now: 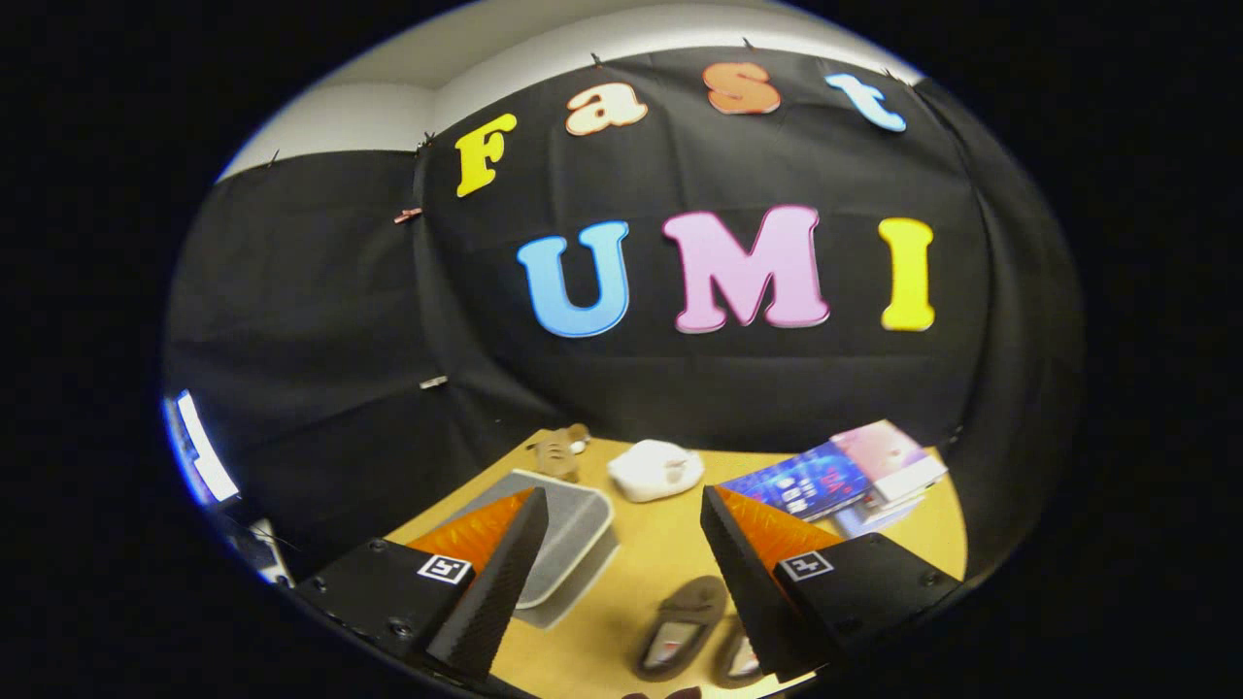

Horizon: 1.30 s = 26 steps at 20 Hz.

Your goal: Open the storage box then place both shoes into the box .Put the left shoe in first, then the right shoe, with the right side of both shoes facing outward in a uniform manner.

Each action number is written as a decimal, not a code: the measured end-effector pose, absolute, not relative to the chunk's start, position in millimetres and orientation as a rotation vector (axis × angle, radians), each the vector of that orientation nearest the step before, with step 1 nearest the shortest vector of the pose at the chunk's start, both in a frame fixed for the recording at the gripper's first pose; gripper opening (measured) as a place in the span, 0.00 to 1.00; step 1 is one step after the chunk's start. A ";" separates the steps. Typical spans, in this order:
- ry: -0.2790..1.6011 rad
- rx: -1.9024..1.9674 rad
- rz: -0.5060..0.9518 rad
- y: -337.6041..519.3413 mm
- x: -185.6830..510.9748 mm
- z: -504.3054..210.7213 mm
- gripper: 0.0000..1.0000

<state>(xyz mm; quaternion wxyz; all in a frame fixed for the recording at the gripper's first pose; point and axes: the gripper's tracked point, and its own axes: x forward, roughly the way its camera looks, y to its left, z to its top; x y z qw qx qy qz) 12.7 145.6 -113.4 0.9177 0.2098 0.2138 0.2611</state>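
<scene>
Gripper (621, 544) fingers apart, empty. Box (568, 544) sits by the left finger; shoes (680, 636) lie right of box, toes toward it.

Two shoes (680, 626), one storage box (568, 544), books (835, 476).

1. The camera rides on the gripper (621, 515), above the table (660, 553), tilted slightly down.
2. It faces the booth wall (680, 388) at 12 o'clock, not near.

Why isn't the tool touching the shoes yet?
Apart. In the gripper view, the open tool holds nothing, with bare table between its fingers and the shoes below.
</scene>
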 end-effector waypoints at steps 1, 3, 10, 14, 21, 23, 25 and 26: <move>0.475 0.466 0.561 157.0 13.4 -124.7 0.99; 0.537 0.515 0.583 177.0 18.5 -149.1 0.98; 0.767 0.756 0.736 262.9 19.6 -232.4 0.99; 0.902 1.004 0.762 291.4 18.0 -273.2 0.98; 1.127 1.311 0.824 325.5 5.5 -309.3 0.98; 1.174 1.405 0.865 331.3 1.0 -302.5 0.97; 1.188 1.482 0.885 335.7 3.9 -297.7 0.97; 1.181 1.539 0.908 337.8 4.0 -287.8 0.96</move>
